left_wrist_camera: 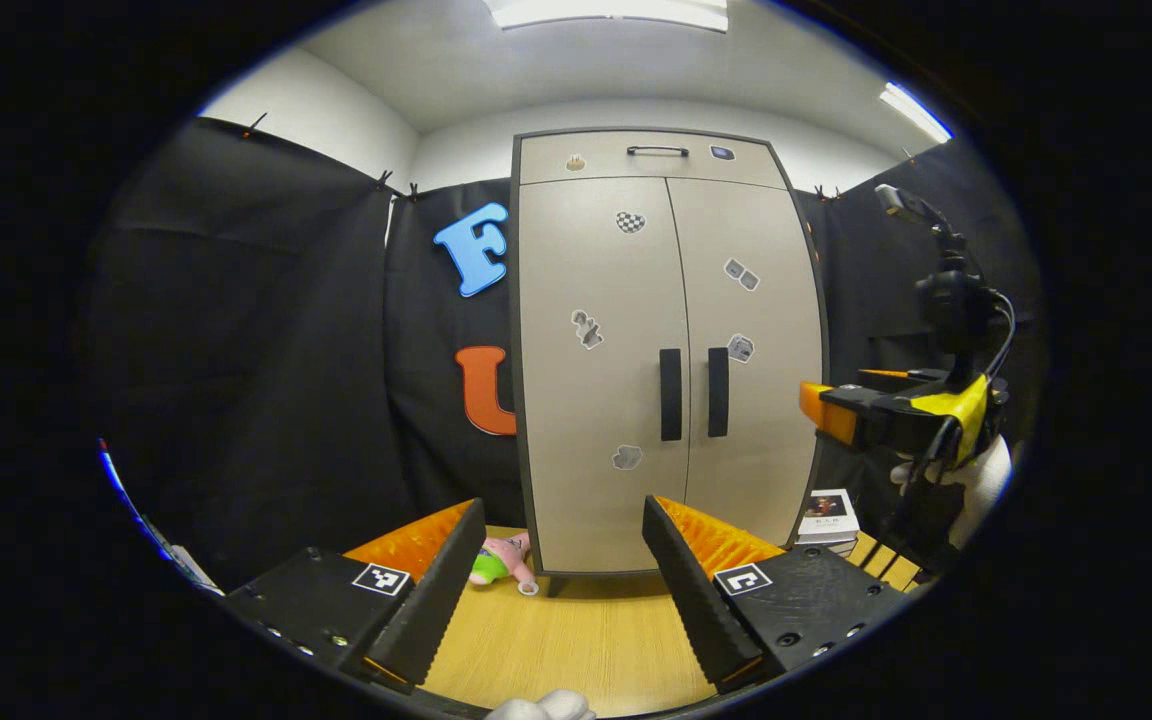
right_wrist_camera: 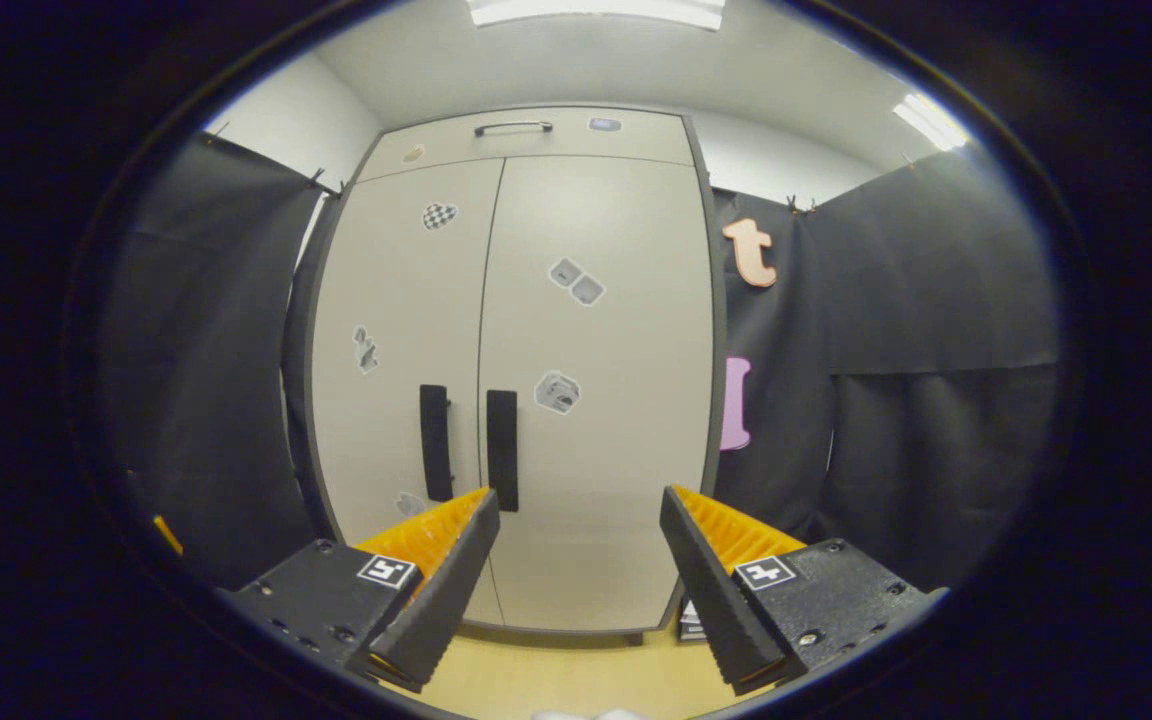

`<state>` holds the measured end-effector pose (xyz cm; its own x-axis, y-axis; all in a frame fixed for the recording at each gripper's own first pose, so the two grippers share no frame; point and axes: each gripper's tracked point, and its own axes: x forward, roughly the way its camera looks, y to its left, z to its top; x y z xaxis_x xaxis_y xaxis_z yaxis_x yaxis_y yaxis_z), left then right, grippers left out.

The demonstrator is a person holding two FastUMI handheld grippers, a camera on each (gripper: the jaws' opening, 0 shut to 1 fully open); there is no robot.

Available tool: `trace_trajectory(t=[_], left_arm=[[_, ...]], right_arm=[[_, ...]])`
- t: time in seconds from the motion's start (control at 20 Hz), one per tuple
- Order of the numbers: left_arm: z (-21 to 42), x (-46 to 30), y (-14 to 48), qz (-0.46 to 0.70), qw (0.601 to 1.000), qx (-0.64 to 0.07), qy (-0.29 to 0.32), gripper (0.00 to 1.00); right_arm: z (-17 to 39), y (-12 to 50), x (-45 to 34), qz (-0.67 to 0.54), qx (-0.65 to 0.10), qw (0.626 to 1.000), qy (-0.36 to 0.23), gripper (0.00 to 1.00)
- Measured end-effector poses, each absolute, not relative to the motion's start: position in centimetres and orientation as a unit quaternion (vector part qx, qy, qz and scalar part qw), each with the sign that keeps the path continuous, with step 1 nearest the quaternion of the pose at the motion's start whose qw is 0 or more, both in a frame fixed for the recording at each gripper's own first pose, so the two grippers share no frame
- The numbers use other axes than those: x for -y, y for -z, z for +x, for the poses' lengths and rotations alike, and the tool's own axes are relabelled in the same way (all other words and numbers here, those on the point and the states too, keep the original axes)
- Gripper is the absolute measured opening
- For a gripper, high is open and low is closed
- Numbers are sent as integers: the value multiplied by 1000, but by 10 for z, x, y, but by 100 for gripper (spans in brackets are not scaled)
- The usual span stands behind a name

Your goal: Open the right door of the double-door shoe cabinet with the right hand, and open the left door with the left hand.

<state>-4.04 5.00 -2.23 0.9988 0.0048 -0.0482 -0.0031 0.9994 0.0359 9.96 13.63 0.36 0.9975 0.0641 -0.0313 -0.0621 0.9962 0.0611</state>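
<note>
A tall beige shoe cabinet [left_wrist_camera: 666,340] [right_wrist_camera: 526,360] stands on the wooden table with both doors closed. Two dark vertical handles sit side by side at the centre seam: the left door handle [left_wrist_camera: 671,394] [right_wrist_camera: 434,428] and the right door handle [left_wrist_camera: 718,391] [right_wrist_camera: 502,435]. My left gripper [left_wrist_camera: 561,590] is open, low and some way in front of the left door. My right gripper [right_wrist_camera: 576,575] is open too, closer to the cabinet, below and to the right of the handles. In the left gripper view the right gripper [left_wrist_camera: 851,410] hovers by the cabinet's right edge, held by a gloved hand [left_wrist_camera: 981,480].
A small pink and green plush toy [left_wrist_camera: 501,562] lies on the table [left_wrist_camera: 576,640] at the cabinet's lower left corner. A stack of books [left_wrist_camera: 828,518] sits to the cabinet's right. A drawer with a dark handle [left_wrist_camera: 657,151] tops the cabinet. Black cloth walls close in both sides.
</note>
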Motion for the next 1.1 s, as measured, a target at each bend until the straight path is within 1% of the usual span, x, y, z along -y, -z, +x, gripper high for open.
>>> trace_trajectory(t=[0.25, 0.6, 0.7, 0.75, 0.8, 1.05, 1.1], left_arm=[[-42, -55, 21, 18, 999, -29, -20, 95], [-35, -65, 22, 19, 997, -37, -59, 96], [-33, -69, 23, 22, 996, -39, -72, 96], [-32, -70, 24, 21, 996, -40, -77, 96], [-32, -71, 25, 18, 996, -41, -81, 96], [-30, -74, 25, 13, 995, -40, -95, 96], [-30, -75, 25, 13, 994, -39, -97, 96]], right_arm=[[164, 6, -169, 32, -35, 998, -41, 100], [226, 15, -208, 31, -55, 996, -60, 94], [236, 13, -212, 37, -51, 996, -62, 87], [241, 12, -209, 35, -50, 997, -55, 87], [245, 14, -208, 35, -53, 997, -52, 80], [259, 21, -212, 46, -68, 995, -54, 65], [260, 22, -214, 46, -73, 995, -54, 56]])
